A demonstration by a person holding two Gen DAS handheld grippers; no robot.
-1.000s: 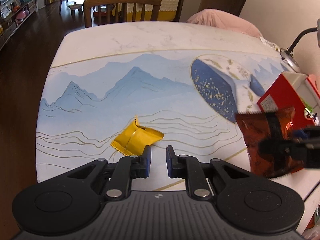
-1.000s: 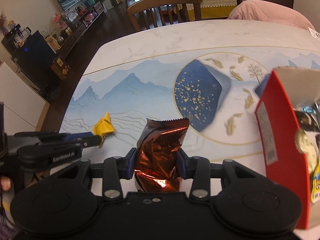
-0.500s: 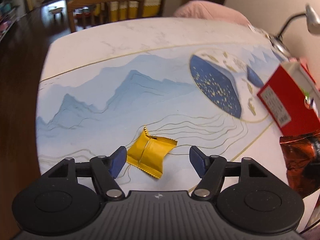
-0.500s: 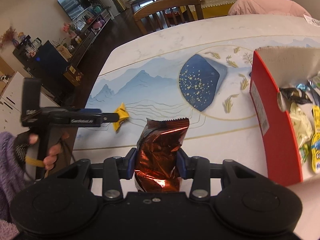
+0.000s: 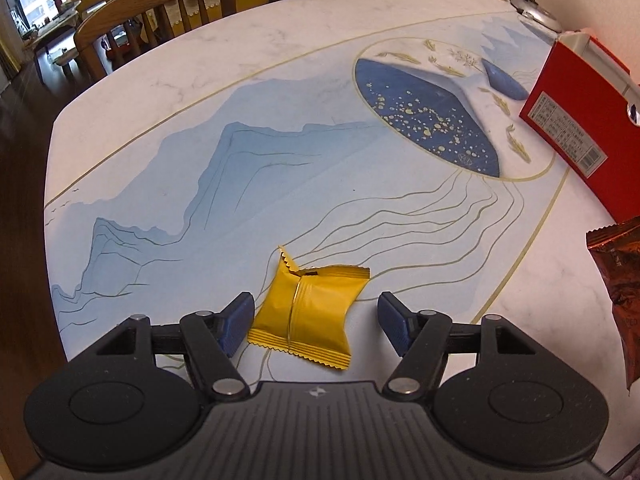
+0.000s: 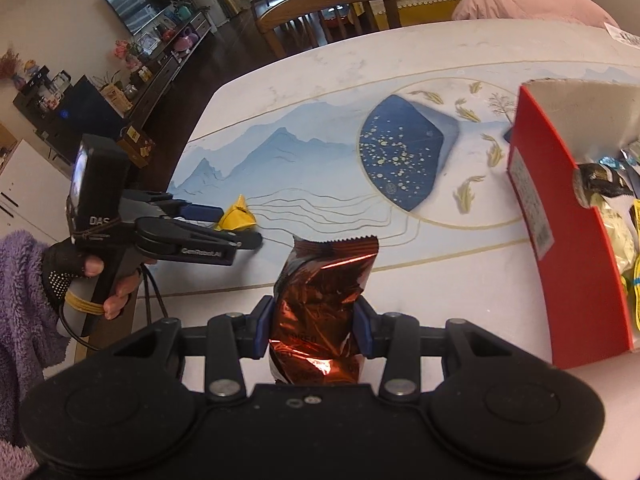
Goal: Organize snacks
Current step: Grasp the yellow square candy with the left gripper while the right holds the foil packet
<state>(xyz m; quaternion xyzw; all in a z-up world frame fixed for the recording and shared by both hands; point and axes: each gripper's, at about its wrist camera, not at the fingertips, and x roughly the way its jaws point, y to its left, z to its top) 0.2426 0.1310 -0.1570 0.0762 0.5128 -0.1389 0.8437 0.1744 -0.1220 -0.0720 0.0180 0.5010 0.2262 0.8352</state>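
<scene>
A yellow snack packet point(image 5: 308, 312) lies flat on the table between the open fingers of my left gripper point(image 5: 316, 318), apart from both pads; it also shows in the right wrist view point(image 6: 237, 218). My right gripper point(image 6: 314, 330) is shut on a copper-red foil snack bag point(image 6: 324, 300) and holds it above the table's near edge; the bag's edge shows in the left wrist view point(image 5: 618, 276). A red open box point(image 6: 560, 240) with several wrapped snacks inside stands to the right; it also shows in the left wrist view point(image 5: 580, 120).
The table point(image 5: 280, 80) has a blue mountain and whale print. A wooden chair point(image 5: 156, 12) stands at its far side. A lamp base point(image 5: 534, 12) sits at the far right corner. A pink cushion point(image 6: 532, 4) lies behind the table.
My left gripper opened from nearly shut and moved forward, so the yellow packet now lies between its fingers. My right gripper lifted and drew back with the foil bag; the box interior came into view.
</scene>
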